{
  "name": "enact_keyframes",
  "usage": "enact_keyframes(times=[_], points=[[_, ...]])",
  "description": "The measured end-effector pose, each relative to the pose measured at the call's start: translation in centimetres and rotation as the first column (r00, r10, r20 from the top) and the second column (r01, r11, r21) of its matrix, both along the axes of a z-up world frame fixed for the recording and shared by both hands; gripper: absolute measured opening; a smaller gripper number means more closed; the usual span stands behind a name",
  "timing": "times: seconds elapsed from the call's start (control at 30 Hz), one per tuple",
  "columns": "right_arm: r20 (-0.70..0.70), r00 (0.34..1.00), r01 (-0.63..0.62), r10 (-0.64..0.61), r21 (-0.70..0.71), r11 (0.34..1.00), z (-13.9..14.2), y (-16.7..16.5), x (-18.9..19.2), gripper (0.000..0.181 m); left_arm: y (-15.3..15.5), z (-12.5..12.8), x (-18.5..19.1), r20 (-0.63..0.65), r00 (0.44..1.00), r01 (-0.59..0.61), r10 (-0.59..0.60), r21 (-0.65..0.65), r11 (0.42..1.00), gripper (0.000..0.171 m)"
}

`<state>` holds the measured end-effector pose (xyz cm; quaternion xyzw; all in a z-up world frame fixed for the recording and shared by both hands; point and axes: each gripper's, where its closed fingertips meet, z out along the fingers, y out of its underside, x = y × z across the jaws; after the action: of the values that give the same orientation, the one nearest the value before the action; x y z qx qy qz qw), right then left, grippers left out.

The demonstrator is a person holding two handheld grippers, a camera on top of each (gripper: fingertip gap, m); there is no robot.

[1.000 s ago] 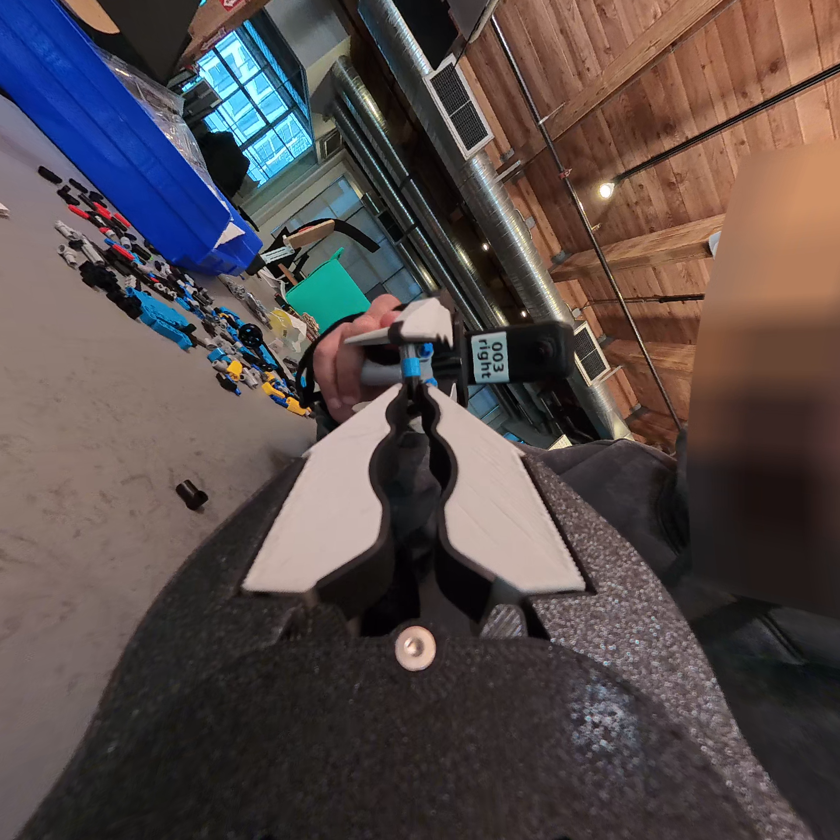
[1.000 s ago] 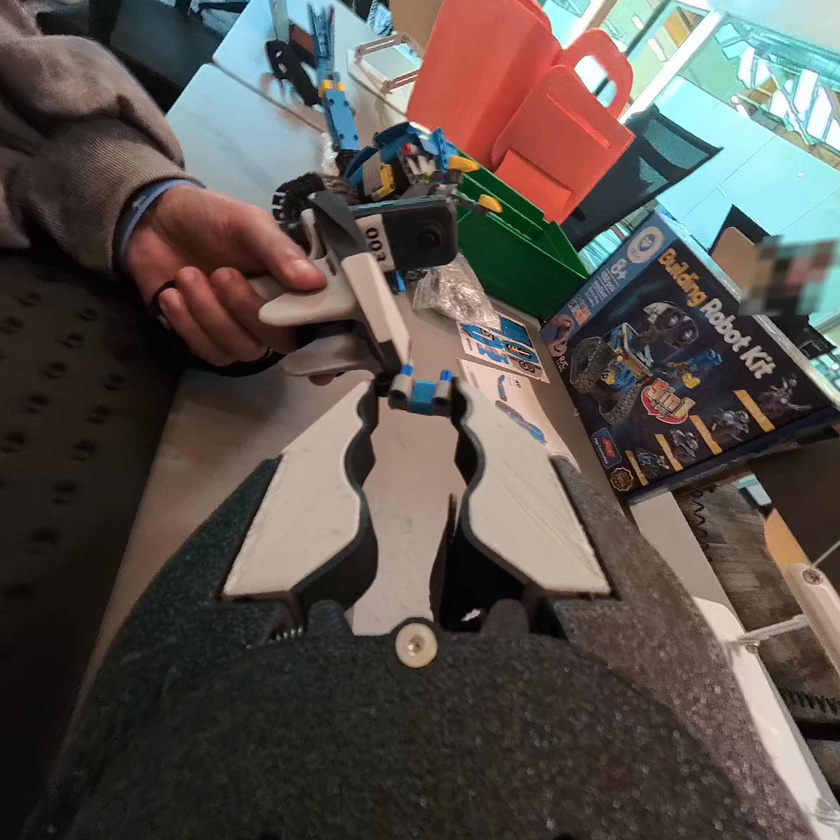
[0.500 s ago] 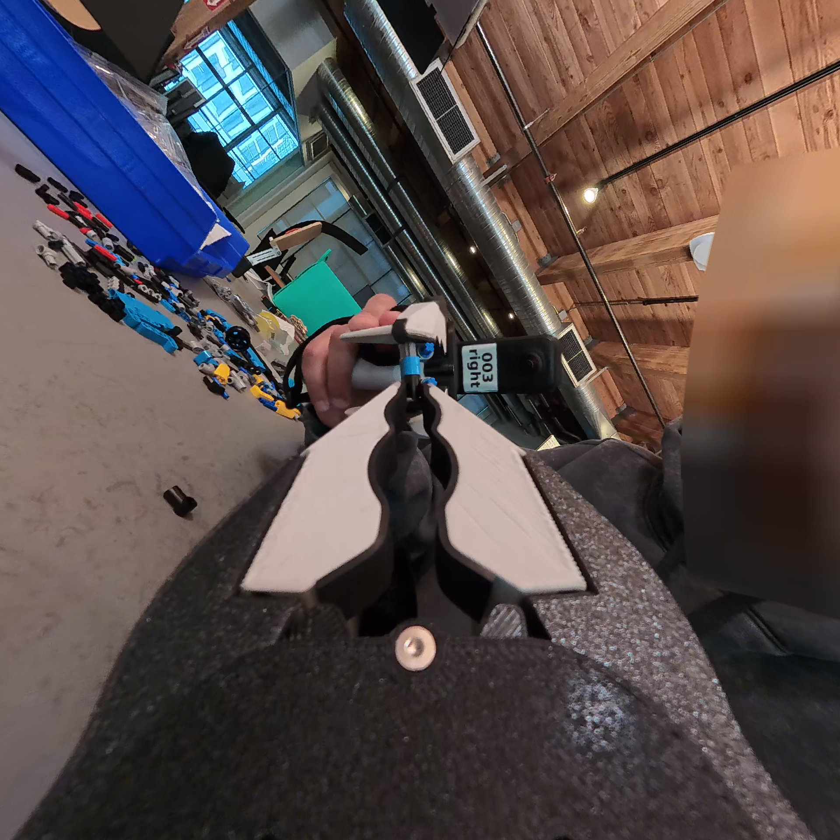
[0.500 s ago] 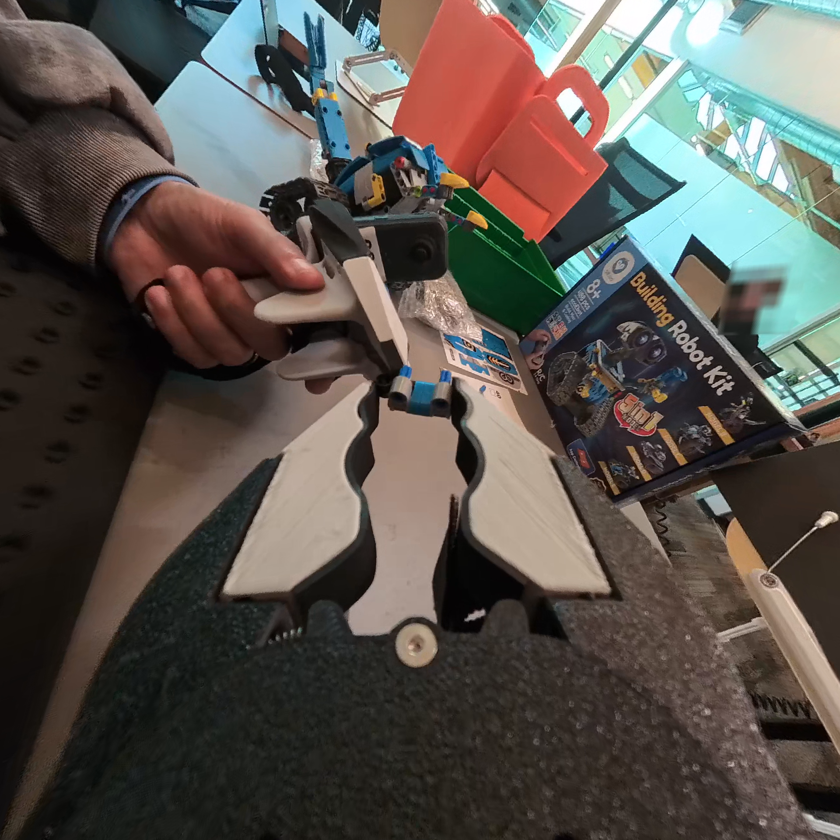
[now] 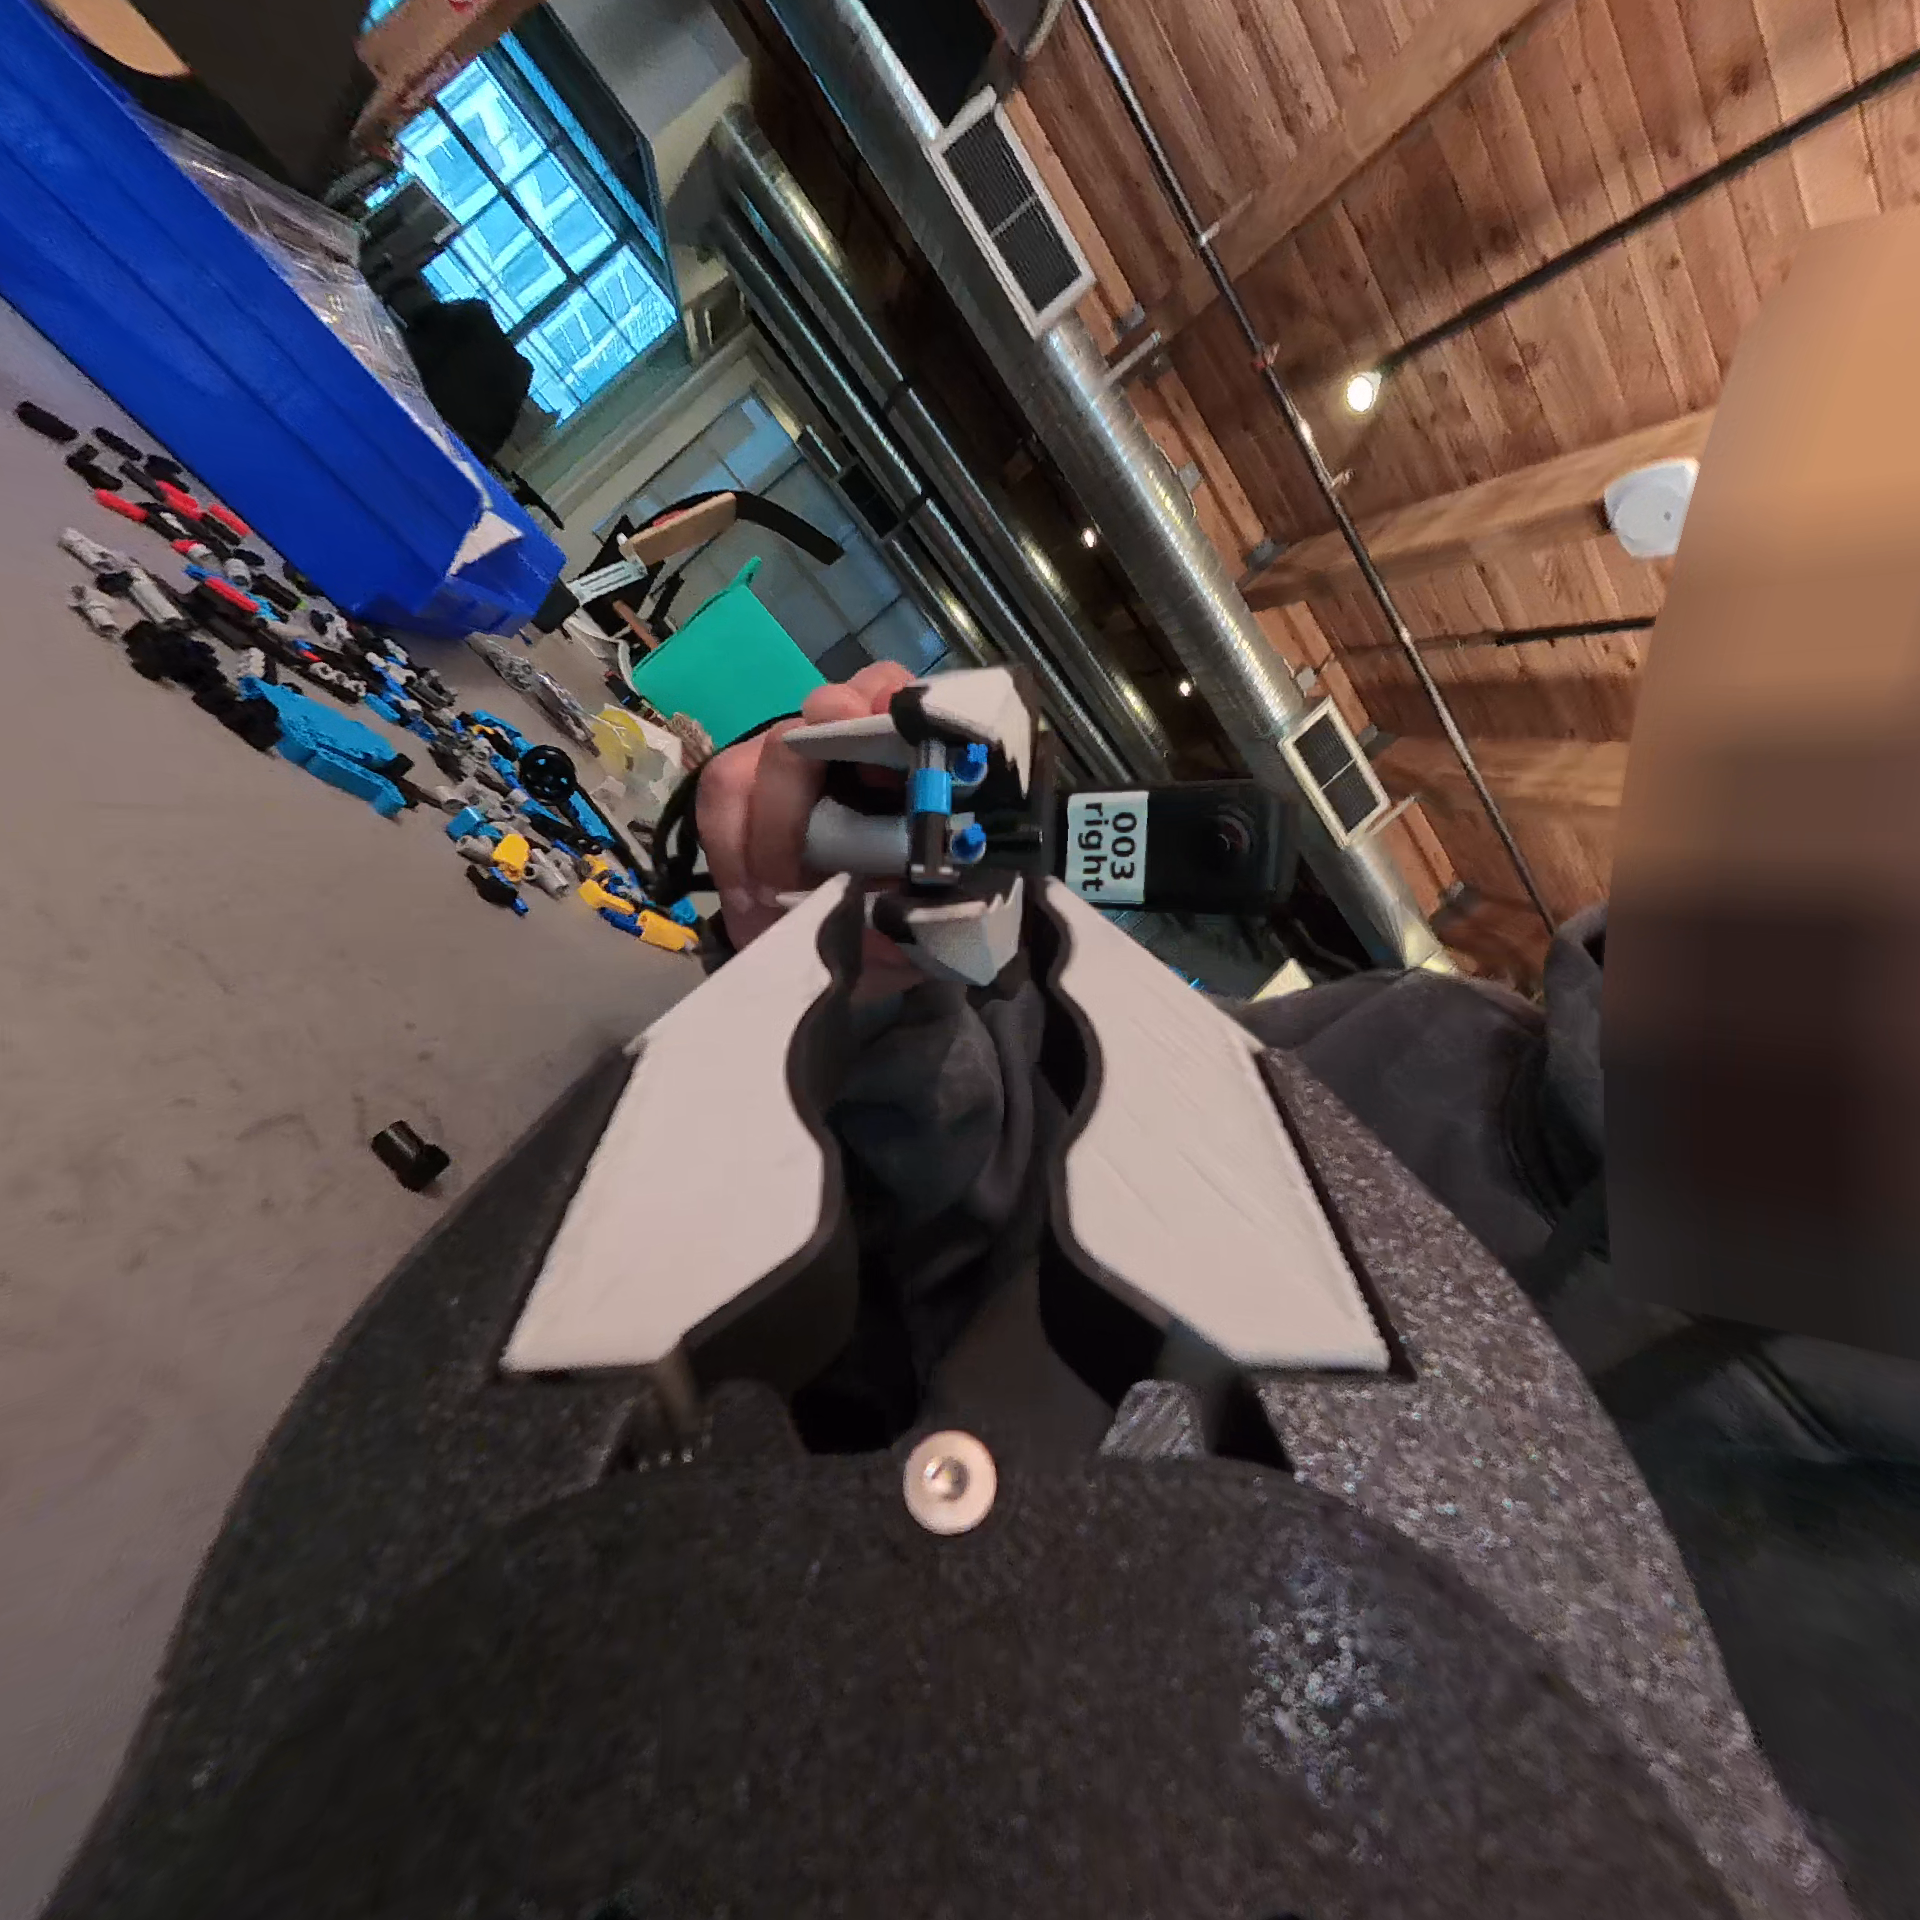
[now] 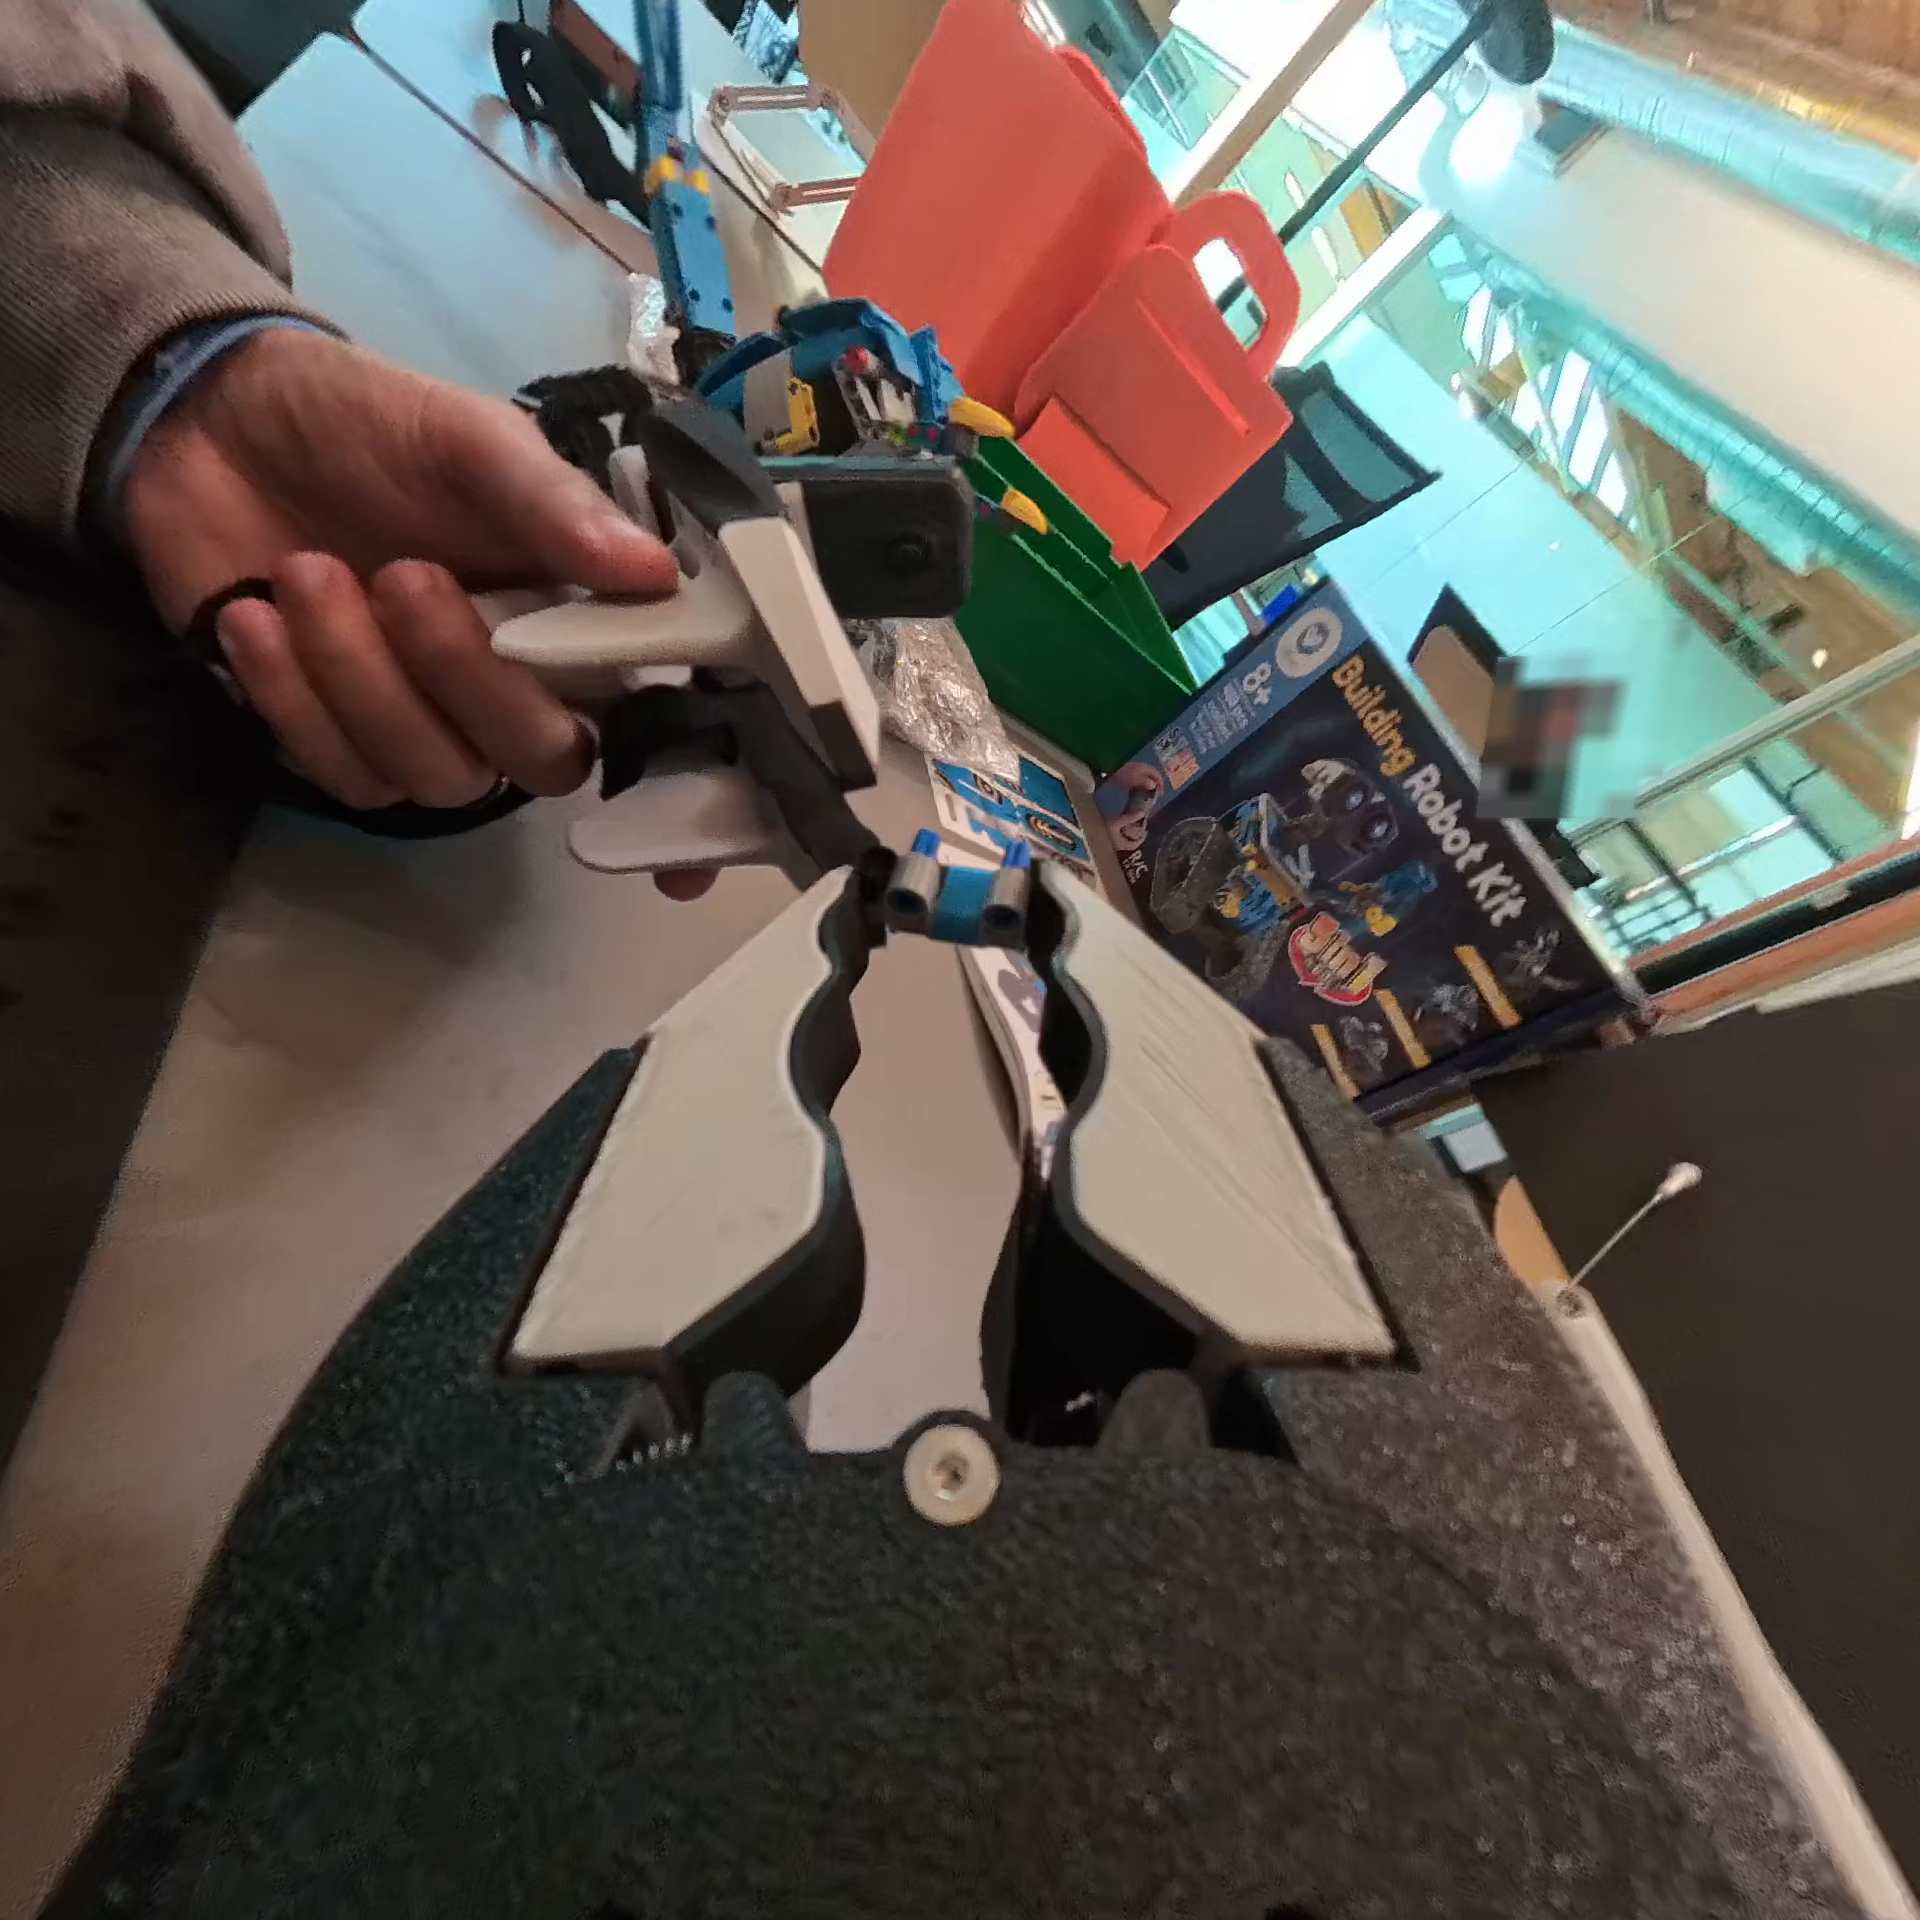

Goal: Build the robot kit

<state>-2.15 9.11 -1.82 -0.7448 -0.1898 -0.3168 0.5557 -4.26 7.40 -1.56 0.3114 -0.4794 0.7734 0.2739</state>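
Observation:
My right gripper [image 6: 951,894] is shut on a small blue connector piece [image 6: 961,896] with grey-and-blue pins and a black pin on its left end, held above the grey table [image 6: 364,1039]. My left gripper [image 5: 940,894] is open and empty, its tips just short of that piece [image 5: 925,800]. In the right wrist view the left gripper [image 6: 868,805] is held in a hand [image 6: 364,582], jaws apart, right beside the black pin. In the left wrist view the right gripper [image 5: 940,821] faces me and pinches the piece.
Several loose blue, black, red and yellow pieces [image 5: 312,717] lie by a blue bin [image 5: 208,343]. A small black piece [image 5: 410,1155] lies alone. A kit box [image 6: 1351,883], green bin [image 6: 1049,623], orange bags [image 6: 1039,208] and a built blue model [image 6: 831,374] stand beyond. My left and right fingertips are right by each other. Both grippers' tips are roughly 25 cm from the built blue model [image 6: 831,374].
My left gripper has opened and let go of the piece's black pin. My right gripper still holds the blue piece, and both views have tilted a little.

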Motion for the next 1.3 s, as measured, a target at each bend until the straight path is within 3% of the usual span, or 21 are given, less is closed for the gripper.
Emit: enact_keyframes(times=[0.1,0.23,0.3,0.37,0.47,0.5,0.57,0.63,0.7,0.77,0.87,0.9,0.97,1.1,1.17,1.23,1.3], points=[[0.073,0.997,0.011,-0.012,0.004,1.000,-0.2,0.3,-0.2,0.031,-0.7,0.0,-0.6,0.052,0.999,-0.005,0.002,0.050,0.999,0.039],[0.110,0.994,-0.028,0.027,0.015,0.999,-0.6,0.6,-1.2,0.031,-0.9,-0.1,-0.5,0.078,0.997,-0.029,0.022,0.086,0.996,0.030],[0.086,0.995,-0.045,0.046,-0.015,0.999,-1.5,0.9,-1.6,0.032,-0.9,-0.4,-0.3,0.082,0.996,-0.048,0.039,0.110,0.993,0.015],[0.056,0.997,-0.048,0.048,-0.007,0.999,-1.7,1.0,-1.6,0.032,-0.9,-0.7,-0.4,0.093,0.995,-0.049,0.035,0.146,0.988,0.013],[-0.140,0.987,-0.079,0.075,-0.019,0.997,-2.4,0.6,-1.3,0.049,-0.6,-2.3,0.1,0.207,0.975,-0.149,0.082,0.328,0.933,0.013],[-0.216,0.973,-0.091,0.085,-0.019,0.996,-2.4,0.2,-1.0,0.055,-0.2,-3.3,0.5,0.291,0.950,-0.233,0.111,0.427,0.874,0.013],[-0.371,0.928,-0.065,0.044,-0.044,0.997,-2.8,-1.1,0.9,0.051,1.5,-5.3,2.0,0.547,0.827,-0.495,0.132,0.596,0.632,0.014],[-0.569,0.821,-0.058,-0.032,-0.139,0.989,-4.9,-2.4,2.7,0.048,2.9,-5.8,2.7,0.756,0.654,-0.708,0.041,0.591,0.388,0.014],[-0.739,0.669,-0.128,-0.074,-0.213,0.969,-7.2,-3.3,2.9,0.047,3.6,-5.9,2.9,0.864,0.495,-0.841,-0.095,0.504,0.198,0.014],[-0.845,0.534,-0.166,-0.042,-0.153,0.974,-7.1,-2.8,2.6,0.042,3.4,-5.5,2.7,0.908,0.352,-0.920,-0.226,0.380,0.094,0.014],[-0.926,0.364,-0.225,0.102,0.019,0.974,-5.0,-1.0,0.6,0.040,2.7,-4.9,2.5,0.907,0.180,-0.981,-0.380,0.196,0.005,0.014],[-0.935,0.330,-0.245,0.129,0.048,0.968,-4.7,-0.5,-0.2,0.041,2.4,-4.7,2.3,0.899,0.144,-0.988,-0.413,0.156,-0.004,0.014],[-0.931,0.324,-0.251,0.167,0.085,0.964,-4.1,0.4,-1.0,0.040,1.9,-4.6,2.2,0.885,0.101,-0.994,-0.455,0.104,-0.018,0.014],[-0.902,0.396,-0.240,0.174,0.082,0.967,-3.9,0.8,-1.2,0.015,1.8,-4.2,2.3,0.883,0.081,-0.997,-0.462,0.068,-0.045,0.013],[-0.886,0.425,-0.237,0.183,0.087,0.968,-3.7,0.7,-1.2,0.015,1.7,-4.0,2.2,0.897,0.074,-0.997,-0.435,0.067,-0.033,0.014],[-0.864,0.467,-0.239,0.187,0.080,0.968,-3.6,0.6,-1.1,0.015,1.5,-4.0,1.9,0.931,0.115,-0.990,-0.346,0.135,0.036,0.015],[-0.814,0.564,-0.204,0.139,0.026,0.979,-4.2,0.3,-0.1,0.015,1.3,-4.2,1.6,0.947,0.254,-0.943,-0.198,0.288,0.166,0.032]])
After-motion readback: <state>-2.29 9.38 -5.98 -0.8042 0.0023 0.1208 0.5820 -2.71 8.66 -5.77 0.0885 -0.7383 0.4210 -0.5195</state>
